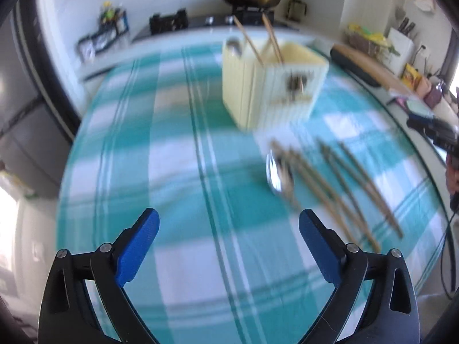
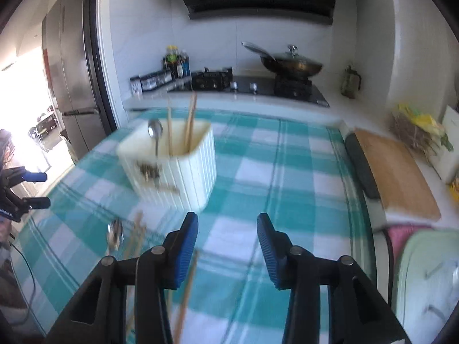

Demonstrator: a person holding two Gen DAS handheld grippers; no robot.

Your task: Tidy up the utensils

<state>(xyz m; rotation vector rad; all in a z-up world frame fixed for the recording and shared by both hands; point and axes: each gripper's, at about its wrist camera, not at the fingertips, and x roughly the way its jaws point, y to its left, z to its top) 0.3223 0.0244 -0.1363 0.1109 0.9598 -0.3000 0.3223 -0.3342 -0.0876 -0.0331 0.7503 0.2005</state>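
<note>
A pale yellow ribbed utensil holder [image 1: 275, 86] stands on the teal checked tablecloth [image 1: 172, 172]; it also shows in the right wrist view [image 2: 178, 172]. Two chopsticks [image 1: 271, 38] and a metal spoon [image 1: 233, 46] stand in it. Several loose chopsticks [image 1: 352, 189] and a spoon [image 1: 276, 172] lie on the cloth to the holder's near right. My left gripper [image 1: 228, 229] is open and empty above the cloth. My right gripper [image 2: 227, 242] is open and empty, with loose chopsticks [image 2: 186, 292] and the spoon [image 2: 114, 233] lying under and left of its left finger.
A wooden cutting board [image 2: 398, 177] lies along the right table edge. A stove with a wok [image 2: 292, 64] stands at the back. A fridge [image 2: 71, 86] is at the left. A knife block [image 1: 401, 43] and clutter sit on the right counter.
</note>
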